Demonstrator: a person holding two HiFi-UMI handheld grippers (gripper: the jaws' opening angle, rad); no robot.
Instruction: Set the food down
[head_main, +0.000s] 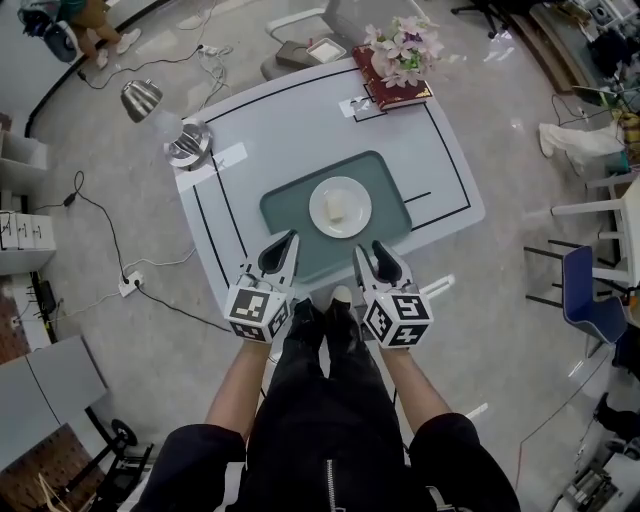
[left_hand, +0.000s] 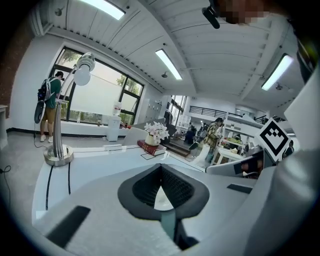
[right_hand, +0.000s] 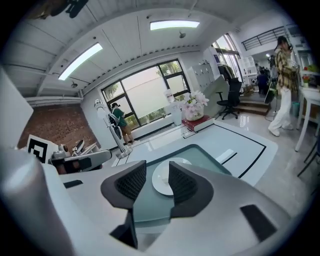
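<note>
A pale piece of food (head_main: 341, 206) lies on a white plate (head_main: 322, 214) in the middle of a teal mat (head_main: 285, 205) on the white table (head_main: 290, 130). Both grippers hover at the table's near edge, short of the plate. My left gripper (head_main: 292, 237) is empty, and its jaw tips meet in the left gripper view (left_hand: 161, 166). My right gripper (head_main: 367, 248) has its jaws apart with nothing between them. Through that gap the right gripper view (right_hand: 156, 172) shows the plate (right_hand: 161, 181) and the mat (right_hand: 200, 155).
A silver desk lamp (head_main: 188, 142) stands at the table's far left corner (left_hand: 59, 150). A red book with a flower pot (head_main: 400, 60) sits at the far right. A blue chair (head_main: 590, 300) is off to the right, and cables run along the floor on the left (head_main: 110, 240).
</note>
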